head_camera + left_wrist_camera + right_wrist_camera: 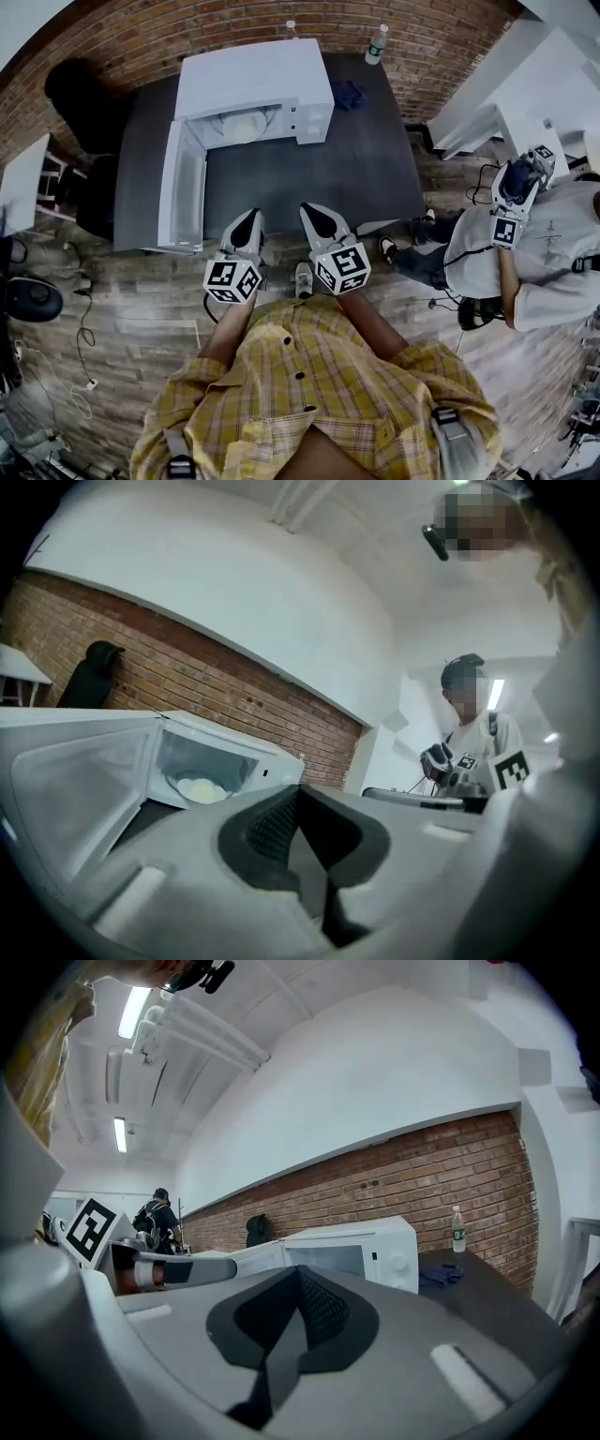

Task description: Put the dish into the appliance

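Yellow-checked shirt (309,384) fills the head view's foreground, with the left gripper (250,217) and right gripper (310,210), both claws pressed together and empty, at the dark table's (328,178) near edge; the left gripper view sees the pale dish (200,788) inside the open microwave (273,767); the right gripper view shows a bottle (457,1229) and blue cloth (439,1276) beside it.

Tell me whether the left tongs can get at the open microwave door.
Probably yes: the door hangs open toward the left tongs, and nothing visible stands between them on the table. The tongs are shut and hold nothing.
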`<act>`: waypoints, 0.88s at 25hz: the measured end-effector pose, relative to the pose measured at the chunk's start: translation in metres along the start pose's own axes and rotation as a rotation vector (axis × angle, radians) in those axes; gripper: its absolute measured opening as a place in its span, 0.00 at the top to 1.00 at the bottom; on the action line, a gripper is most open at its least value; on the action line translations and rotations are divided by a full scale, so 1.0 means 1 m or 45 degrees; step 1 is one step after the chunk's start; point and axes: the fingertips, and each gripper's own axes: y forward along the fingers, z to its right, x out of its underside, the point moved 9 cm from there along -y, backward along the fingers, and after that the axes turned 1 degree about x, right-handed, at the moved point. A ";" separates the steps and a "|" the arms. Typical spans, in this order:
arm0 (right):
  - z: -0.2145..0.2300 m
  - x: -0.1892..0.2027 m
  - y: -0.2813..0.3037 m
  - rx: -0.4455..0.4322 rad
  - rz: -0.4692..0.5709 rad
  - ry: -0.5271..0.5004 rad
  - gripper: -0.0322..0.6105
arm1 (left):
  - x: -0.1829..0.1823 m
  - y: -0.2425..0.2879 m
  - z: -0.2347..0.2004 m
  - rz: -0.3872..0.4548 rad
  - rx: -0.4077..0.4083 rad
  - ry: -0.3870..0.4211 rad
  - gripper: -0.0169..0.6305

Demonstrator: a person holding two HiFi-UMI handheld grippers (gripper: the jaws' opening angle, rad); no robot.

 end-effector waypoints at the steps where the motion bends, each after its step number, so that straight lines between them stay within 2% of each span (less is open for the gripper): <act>1: -0.001 0.001 -0.002 0.002 0.000 0.000 0.95 | 0.000 -0.003 0.002 0.003 -0.003 0.025 0.97; 8: -0.004 0.003 -0.013 0.004 0.005 -0.009 0.95 | -0.008 -0.019 0.012 0.039 -0.035 0.149 0.97; 15: -0.006 0.000 -0.019 0.006 0.032 -0.009 0.95 | -0.009 -0.029 0.016 0.061 -0.038 0.162 0.97; 22: -0.011 0.000 -0.028 0.015 0.046 -0.016 0.95 | -0.006 -0.036 0.025 0.050 -0.033 0.224 0.97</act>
